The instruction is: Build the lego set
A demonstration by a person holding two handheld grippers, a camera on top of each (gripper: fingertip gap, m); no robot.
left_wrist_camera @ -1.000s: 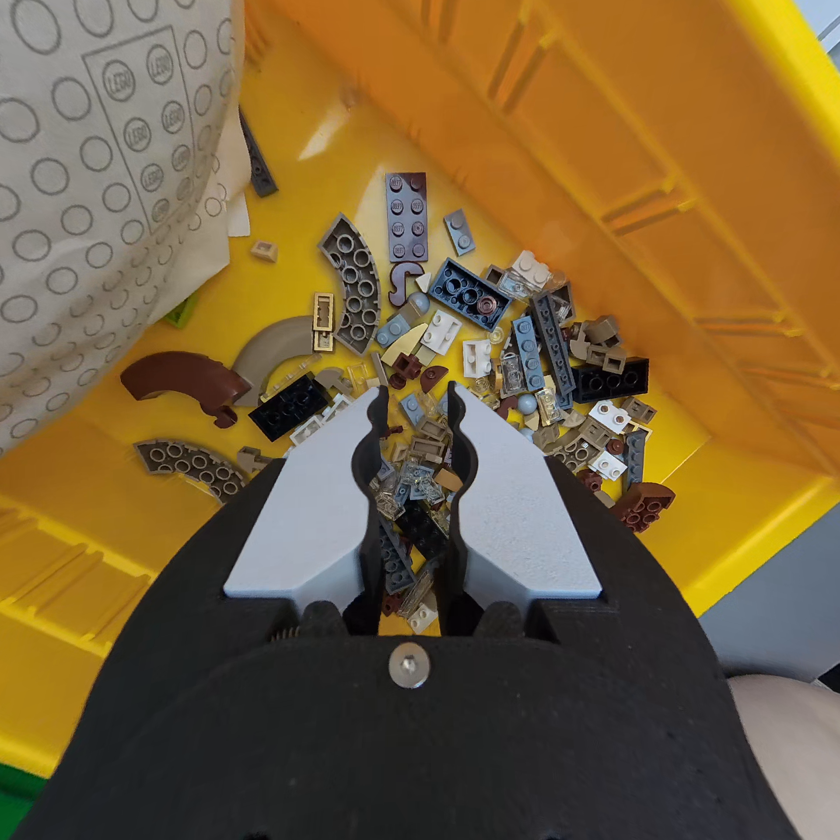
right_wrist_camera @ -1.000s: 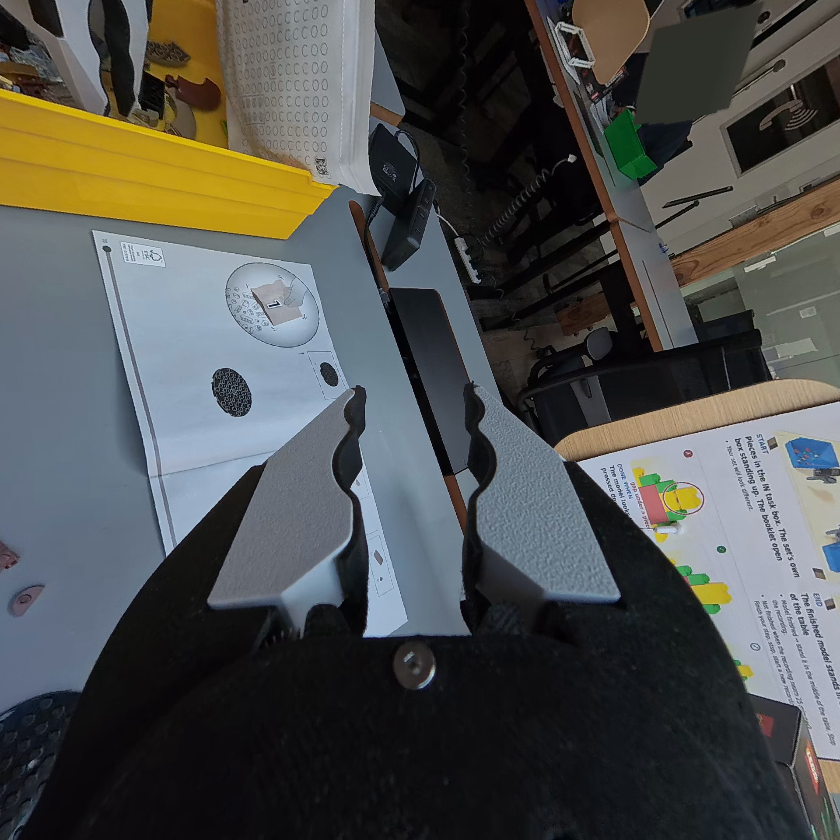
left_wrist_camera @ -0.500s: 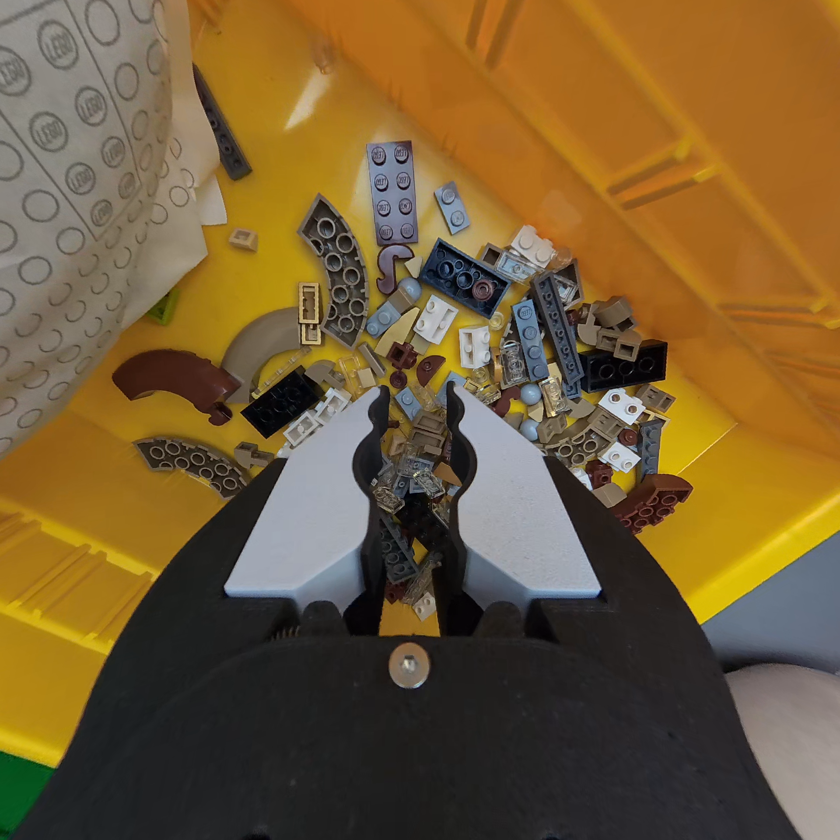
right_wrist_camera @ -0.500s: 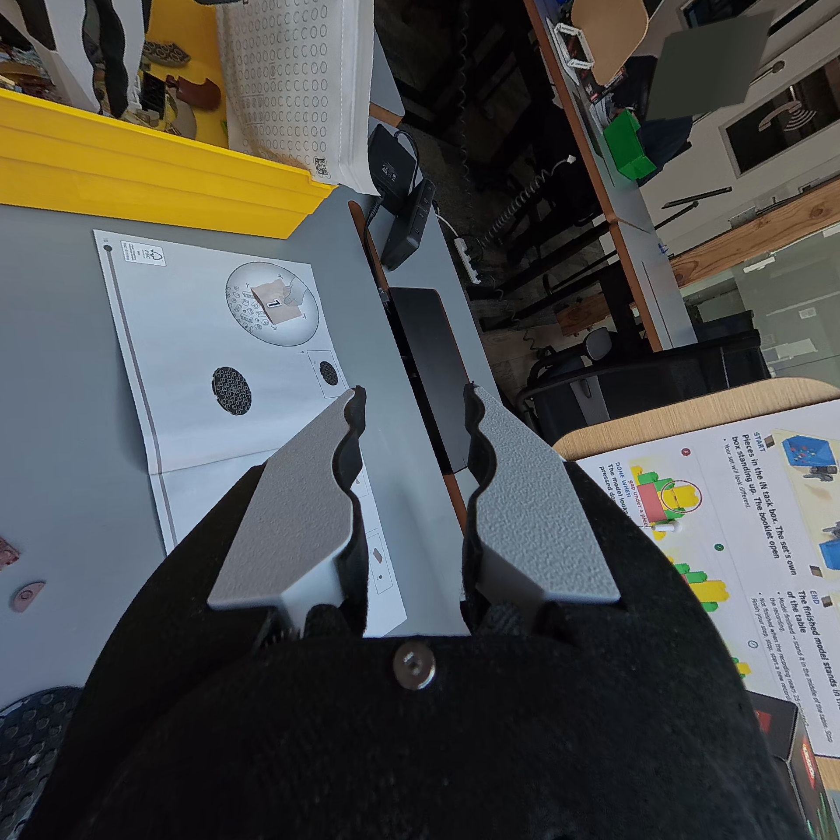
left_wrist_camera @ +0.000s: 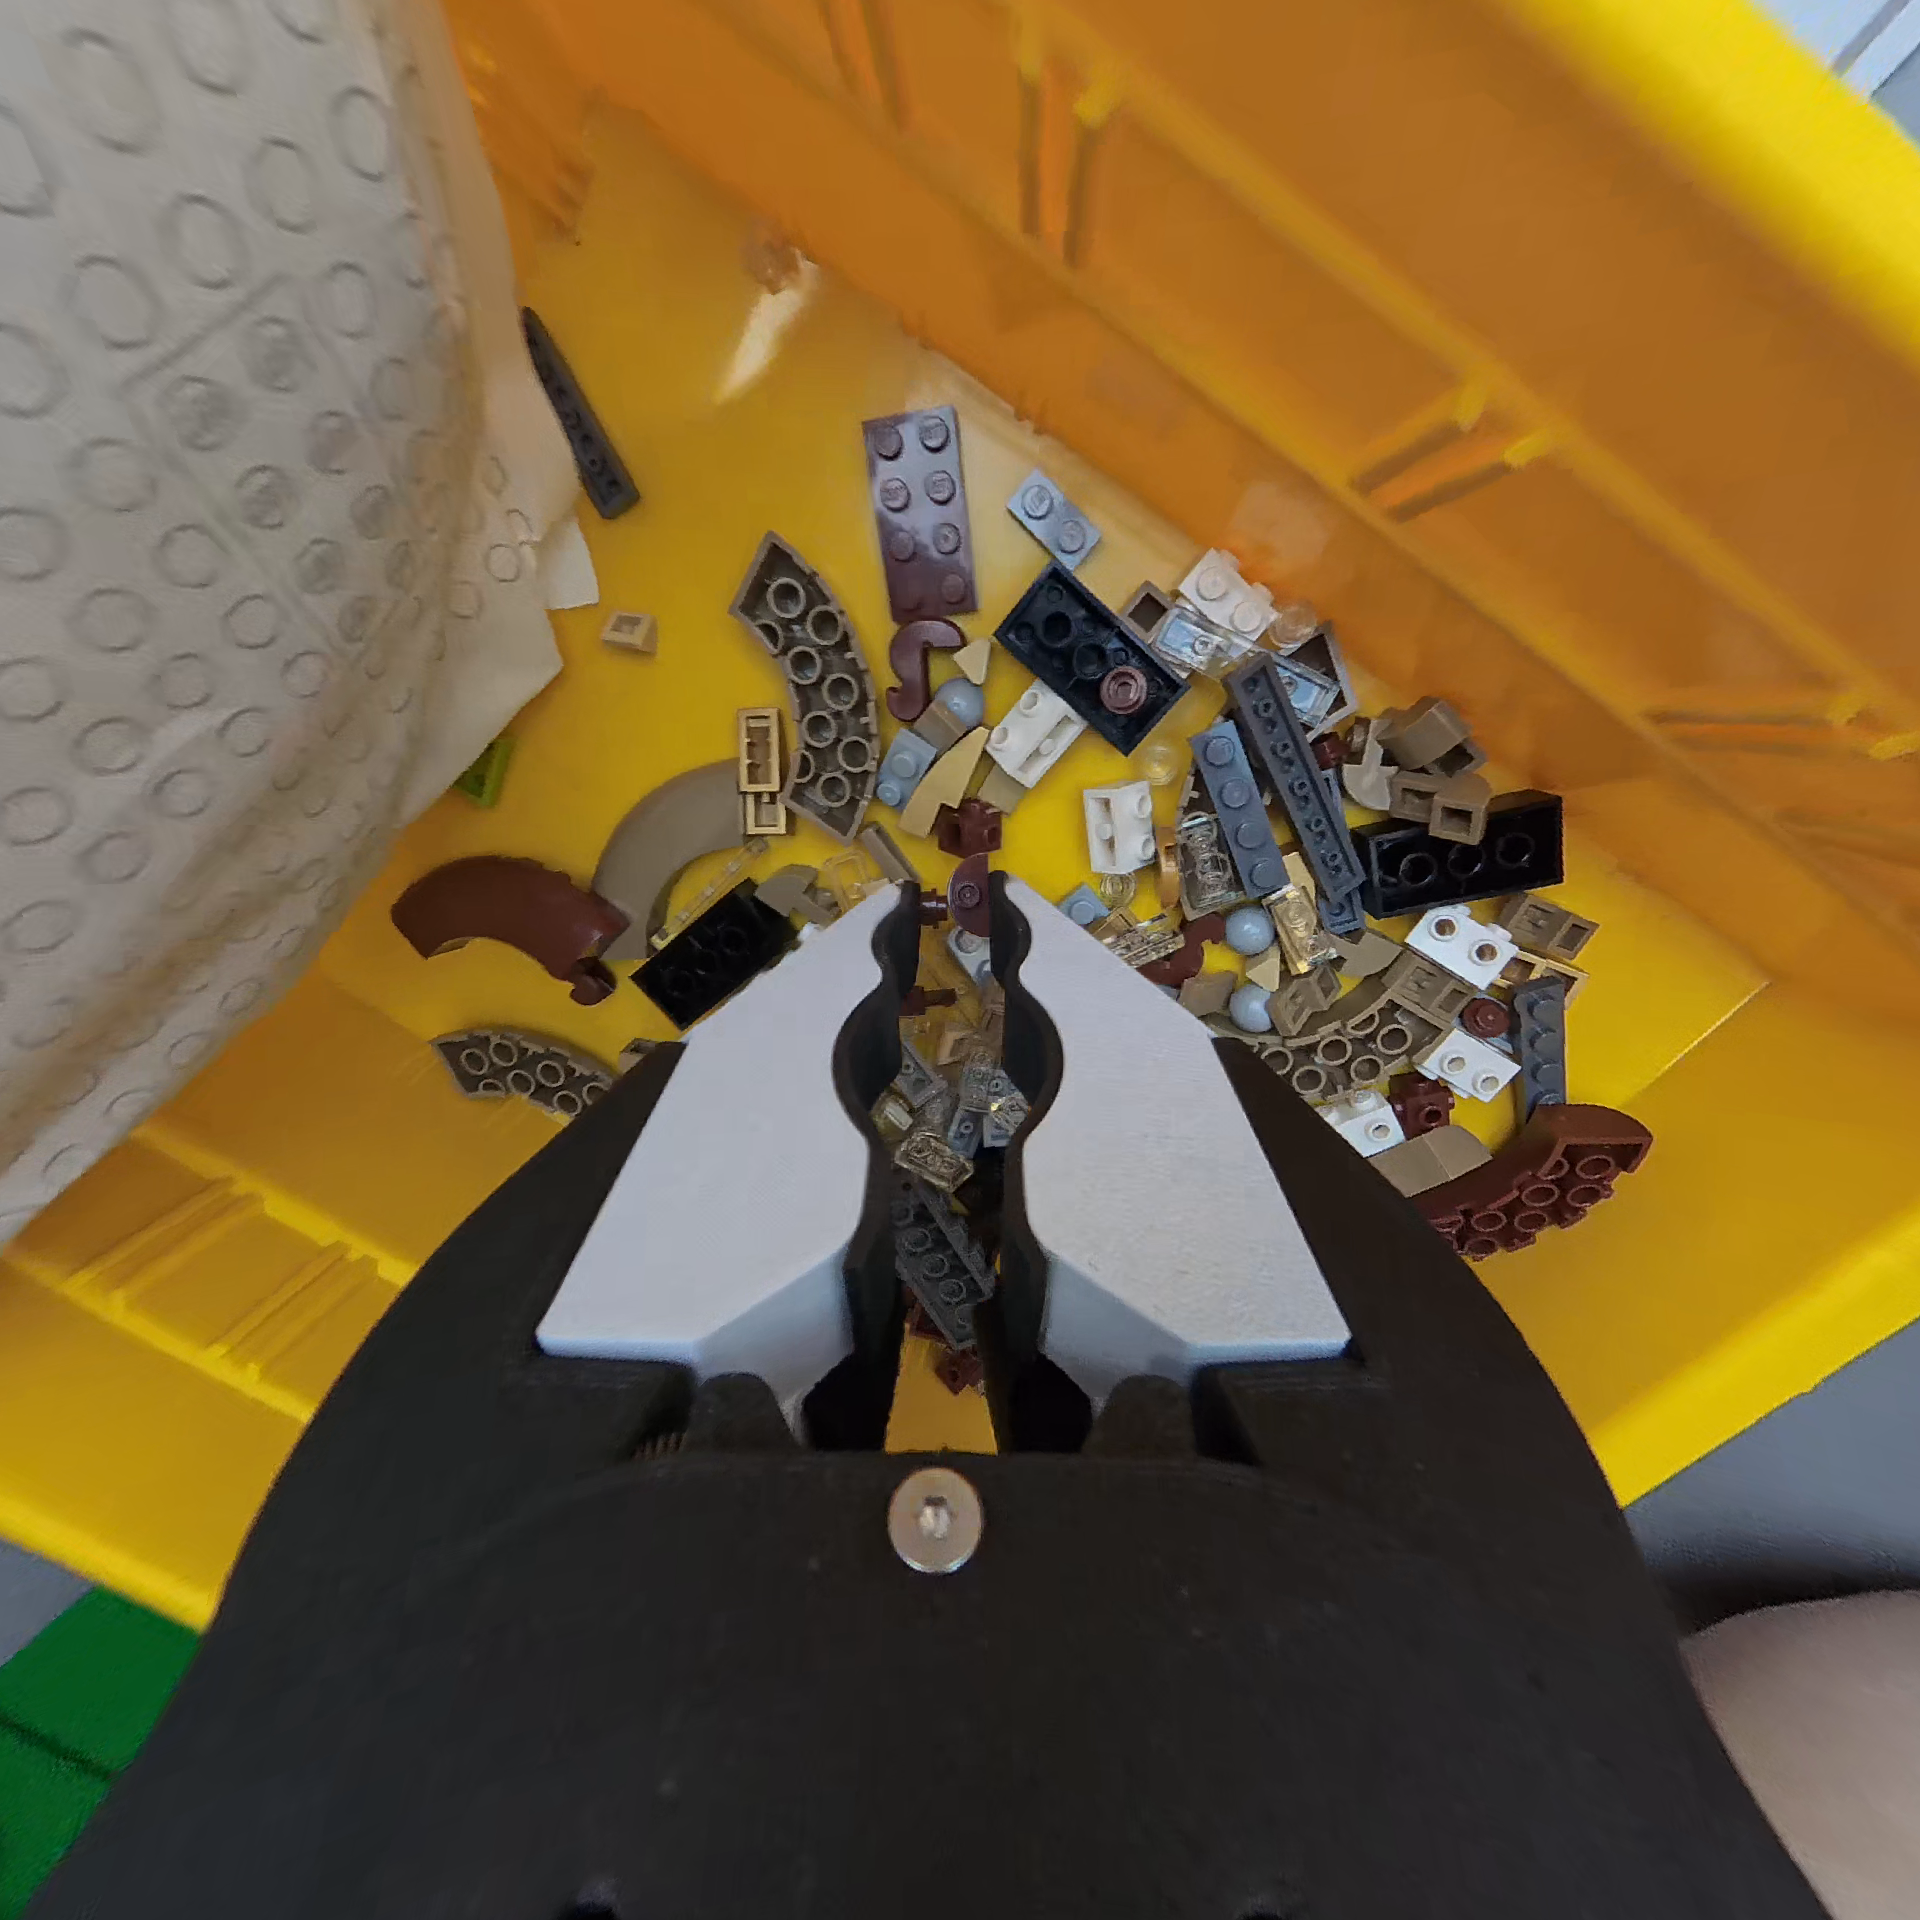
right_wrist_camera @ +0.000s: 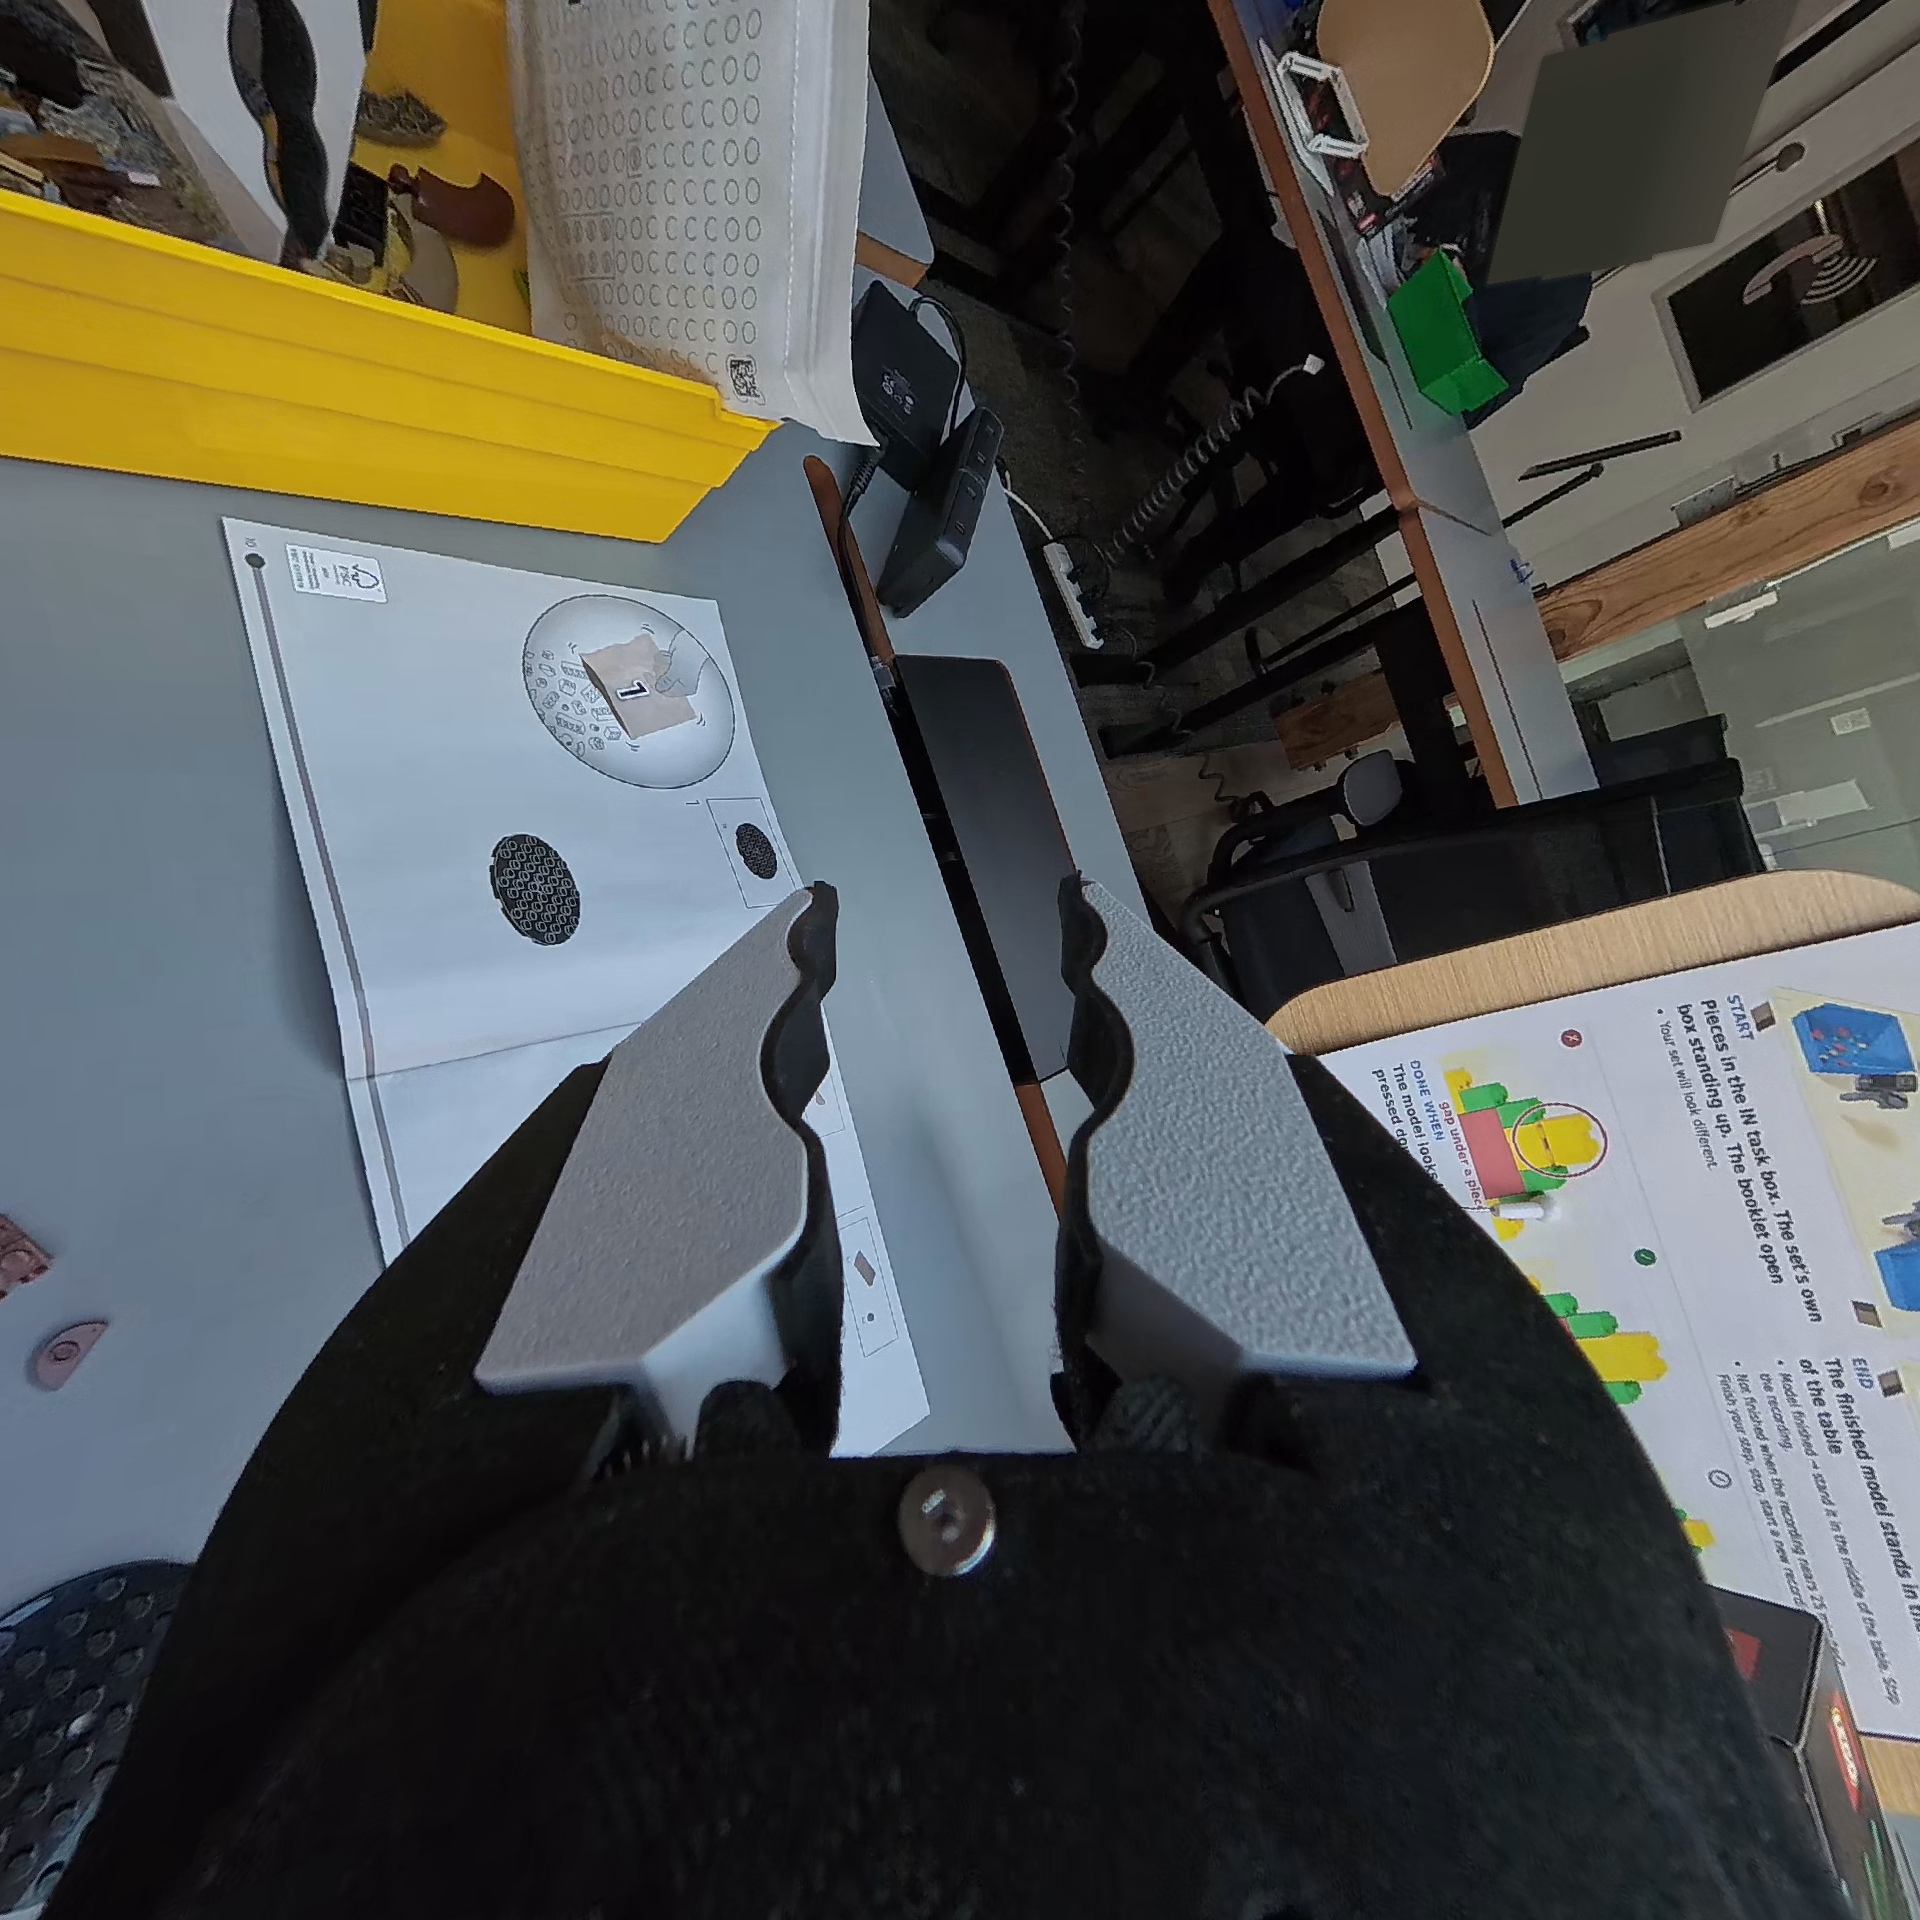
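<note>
My right claw [right_wrist_camera: 945, 904] hangs with its jaws apart and empty above the grey bench [right_wrist_camera: 125, 831], over the open instruction booklet [right_wrist_camera: 436, 810], with the yellow bin [right_wrist_camera: 312, 395] beyond and the white patterned bag [right_wrist_camera: 675, 177] leaning in it.

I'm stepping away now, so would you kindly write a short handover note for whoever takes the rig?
Left gripper: narrowly open, empty, poised over the loose lego pieces in the yellow bin, tips framing a small reddish-brown half-round piece.
Right gripper: open, empty, above the grey table near the instruction booklet.
Done: two small reddish-brown pieces lie on the table beside a dark round plate.
Left: nearly all of the build.
</note>
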